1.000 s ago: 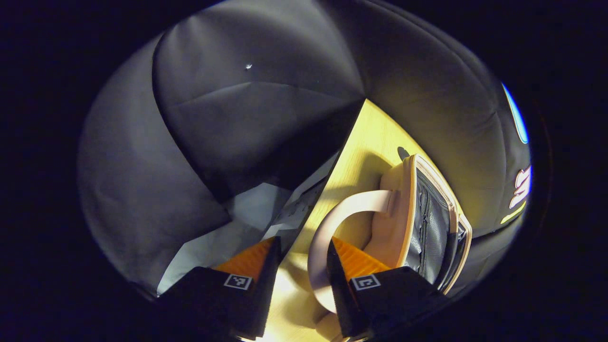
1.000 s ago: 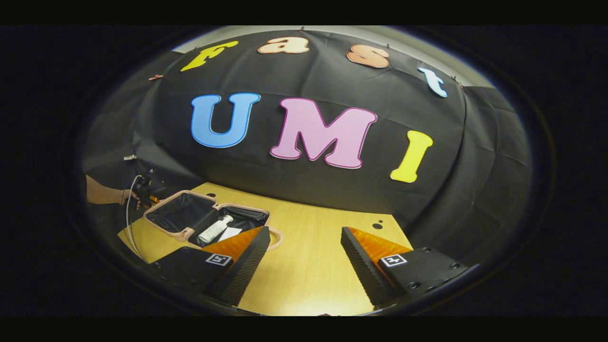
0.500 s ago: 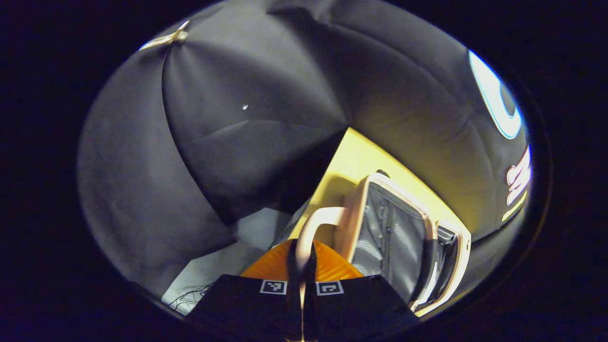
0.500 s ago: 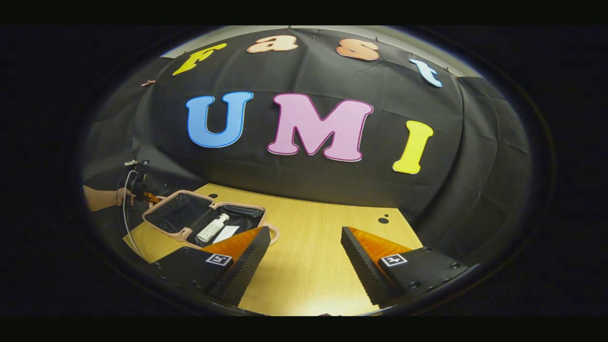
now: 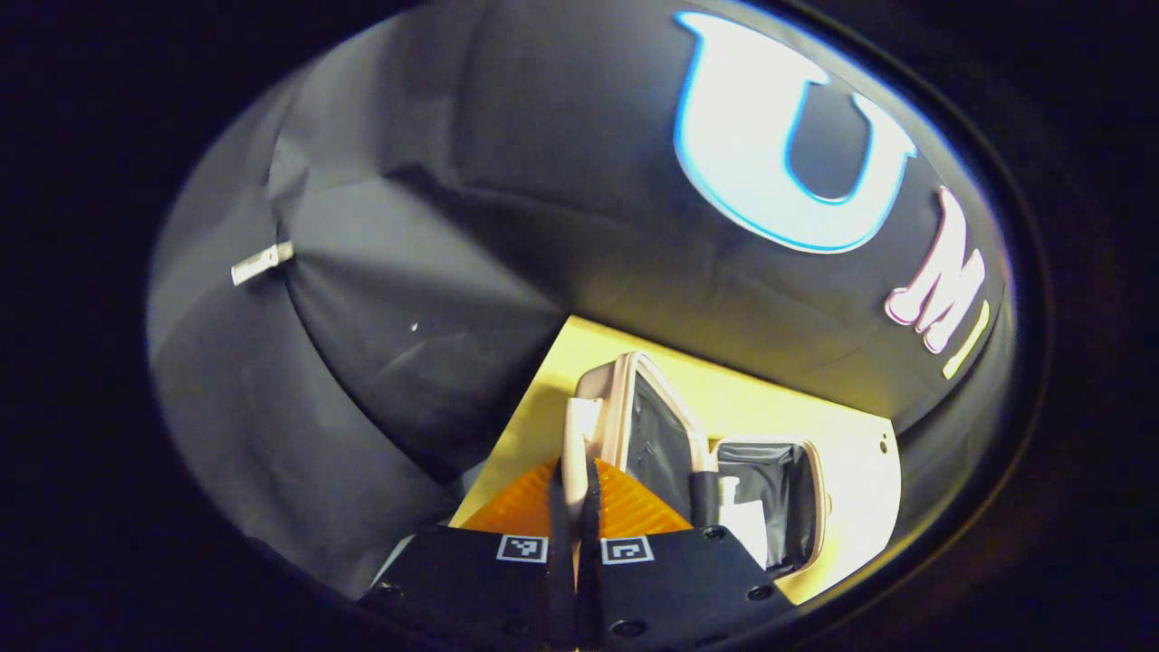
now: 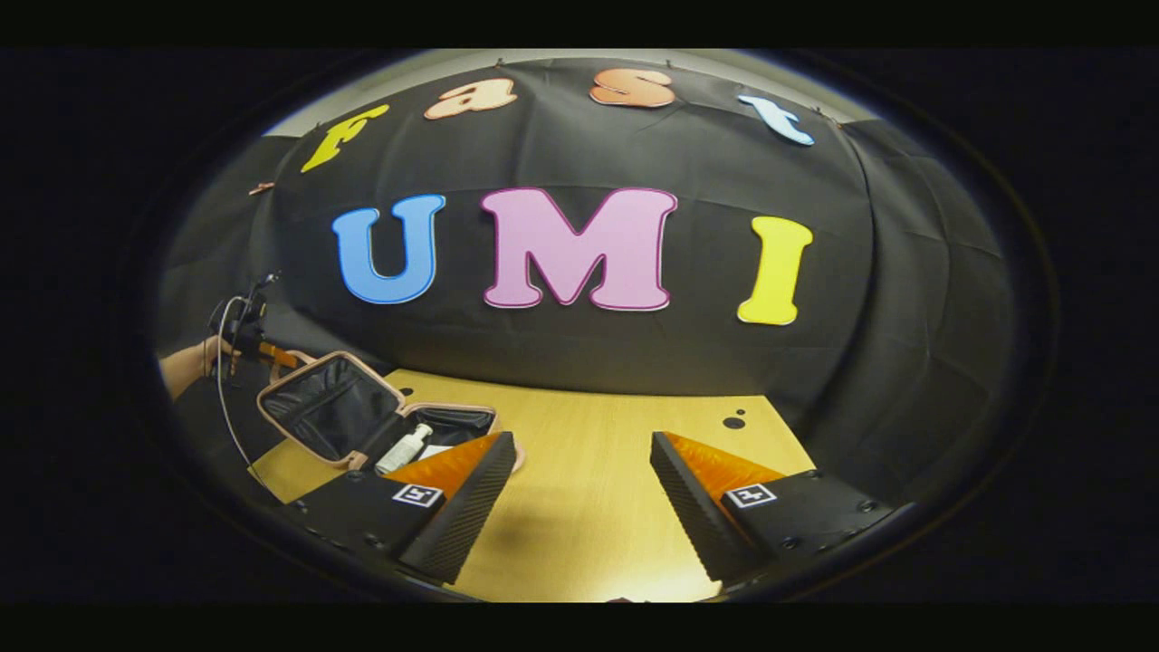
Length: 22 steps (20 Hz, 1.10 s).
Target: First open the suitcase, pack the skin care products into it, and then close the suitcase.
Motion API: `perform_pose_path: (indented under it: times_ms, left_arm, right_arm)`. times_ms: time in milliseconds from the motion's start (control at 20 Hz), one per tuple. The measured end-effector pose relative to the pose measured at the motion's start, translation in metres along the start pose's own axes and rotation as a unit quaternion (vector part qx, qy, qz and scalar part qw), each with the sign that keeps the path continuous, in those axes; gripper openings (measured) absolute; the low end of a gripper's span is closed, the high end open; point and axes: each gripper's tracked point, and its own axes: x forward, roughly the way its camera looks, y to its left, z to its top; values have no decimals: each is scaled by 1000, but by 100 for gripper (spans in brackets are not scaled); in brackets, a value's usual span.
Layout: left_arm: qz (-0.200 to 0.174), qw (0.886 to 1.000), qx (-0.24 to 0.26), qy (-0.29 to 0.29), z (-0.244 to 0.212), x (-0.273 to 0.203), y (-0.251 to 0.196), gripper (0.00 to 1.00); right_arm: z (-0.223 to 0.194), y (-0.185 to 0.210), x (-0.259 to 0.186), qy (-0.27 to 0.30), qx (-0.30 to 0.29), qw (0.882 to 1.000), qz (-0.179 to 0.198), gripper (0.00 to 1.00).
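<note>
A pink suitcase (image 6: 362, 453) lies open at the left end of the wooden table (image 6: 589, 435). A white skin care bottle (image 6: 405, 448) lies in its dark-lined base (image 5: 779, 489). The lid (image 5: 638, 426) is tilted up, roughly halfway to upright, its mesh lining (image 6: 328, 407) facing the base. My left gripper (image 5: 572, 484) is shut on the lid's pink handle (image 5: 579, 426). In the right gripper view that left gripper (image 6: 243, 337) hangs at the lid's far edge, held by a hand (image 6: 186, 367). My right gripper (image 6: 579, 493) stands open low over the table, right of the suitcase, with nothing between its fingers.
Black cloth walls stand close behind and to the left of the table. Two small dark holes (image 6: 733, 422) mark the tabletop's far right. A cable (image 6: 222, 398) hangs from the left gripper past the table's left edge. Bare wood stretches in front of my right gripper.
My left gripper went from open around the handle to shut on it, then lifted the lid from flat up toward the base. The right gripper barely moved.
</note>
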Motion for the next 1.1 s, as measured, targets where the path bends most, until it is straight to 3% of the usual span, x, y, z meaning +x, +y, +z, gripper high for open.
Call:
perform_pose_path:
  times_ms: [250, 500, 650, 750, 900, 1100]
  left_arm:
    - [19, 992, 127, -6, 22, -23, -98, 7]
    - [81, 961, 263, -27, 10, -33, -193, 7]
    - [87, 944, 316, -35, -18, -37, -267, 7]
    - [70, 941, 329, -31, -47, -26, -319, 7]
    - [31, 946, 324, -5, -107, -1, -383, 7]
    - [20, 946, 320, 38, -187, 42, -417, 7]
  right_arm:
    - [5, -51, 11, -4, 31, 1000, -2, 97]
    - [1, -93, 17, -2, 53, 999, 5, 96]
    - [-5, -117, 24, 0, 70, 997, 11, 98]
    - [-9, -133, 28, 1, 80, 997, 13, 98]
    - [-19, -155, 27, 6, 84, 996, 12, 98]
    - [-44, -182, 24, 21, 85, 996, 3, 98]
